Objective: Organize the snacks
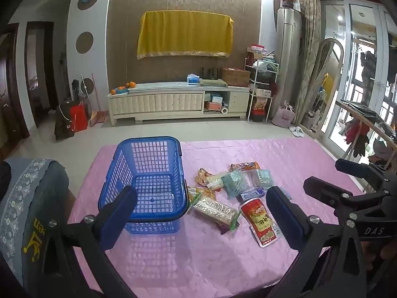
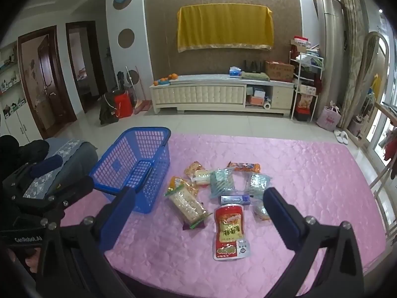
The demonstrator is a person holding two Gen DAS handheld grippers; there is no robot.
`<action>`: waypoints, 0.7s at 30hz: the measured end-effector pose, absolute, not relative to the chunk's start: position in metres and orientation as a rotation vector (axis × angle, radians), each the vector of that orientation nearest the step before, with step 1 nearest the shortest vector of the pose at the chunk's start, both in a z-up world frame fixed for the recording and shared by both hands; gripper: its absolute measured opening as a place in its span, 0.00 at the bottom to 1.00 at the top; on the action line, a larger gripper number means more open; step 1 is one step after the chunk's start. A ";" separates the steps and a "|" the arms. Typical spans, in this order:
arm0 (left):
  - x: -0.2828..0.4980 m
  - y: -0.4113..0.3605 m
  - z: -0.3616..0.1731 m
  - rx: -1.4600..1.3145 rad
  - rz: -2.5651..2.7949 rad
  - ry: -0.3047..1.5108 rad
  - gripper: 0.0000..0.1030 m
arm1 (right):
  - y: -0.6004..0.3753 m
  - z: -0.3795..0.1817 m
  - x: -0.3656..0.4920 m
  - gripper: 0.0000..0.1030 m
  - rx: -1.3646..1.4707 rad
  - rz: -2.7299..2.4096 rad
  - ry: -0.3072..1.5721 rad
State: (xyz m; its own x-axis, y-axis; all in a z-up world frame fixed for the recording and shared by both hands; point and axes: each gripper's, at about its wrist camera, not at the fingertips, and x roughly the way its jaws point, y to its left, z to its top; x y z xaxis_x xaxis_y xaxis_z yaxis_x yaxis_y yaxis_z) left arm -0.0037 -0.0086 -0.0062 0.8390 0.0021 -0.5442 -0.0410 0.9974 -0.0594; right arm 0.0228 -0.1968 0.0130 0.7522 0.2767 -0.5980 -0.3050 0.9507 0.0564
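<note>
**Start of sort: basket empty, both tongs spread**

While nothing has yet gone into the basket, the scene reads as the start of the job. Largest first: the pink tablecloth (image 2: 297,173) covers the table; in the right wrist view the blue basket (image 2: 139,149) stands at about 10 o'clock from the snack cluster, just beside it, and its mesh floor shows bare. In the left wrist view the same basket sits directly ahead, between centre and the left finger.

Snacks lie in a loose pile at centre, some overlapping. The long clear cracker pack (image 2: 187,207) lies nearest the basket, at 9 o'clock of the red pouch (image 2: 229,232). The red pouch is nearest the camera, flat and apart from most others. Above it, at 12 o'clock, lies a small blue gum pack (image 2: 234,200); two teal packets (image 2: 222,181) and an orange wrapper (image 2: 244,167) lie further back.

Left gripper (image 1: 201,213): released, jaws wide, nothing between them. Right gripper (image 2: 198,213): likewise released, hovering over the red pouch and cracker pack.

Judgement: take the outlying flat items first. The pouch is thin, so the fingers should come down steeply and pinch an edge, avoiding the cloth. Foil may slip; close firmly. Leave the overlapping packets until neighbours are cleared.
</note>
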 end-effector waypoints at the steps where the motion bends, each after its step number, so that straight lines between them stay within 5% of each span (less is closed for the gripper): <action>1: -0.004 -0.008 -0.007 -0.071 0.020 0.577 1.00 | -0.197 0.013 0.023 1.00 -0.047 0.316 0.646; 21: -0.003 -0.007 -0.007 -0.061 0.010 0.575 1.00 | -0.197 0.015 0.020 1.00 -0.063 0.305 0.638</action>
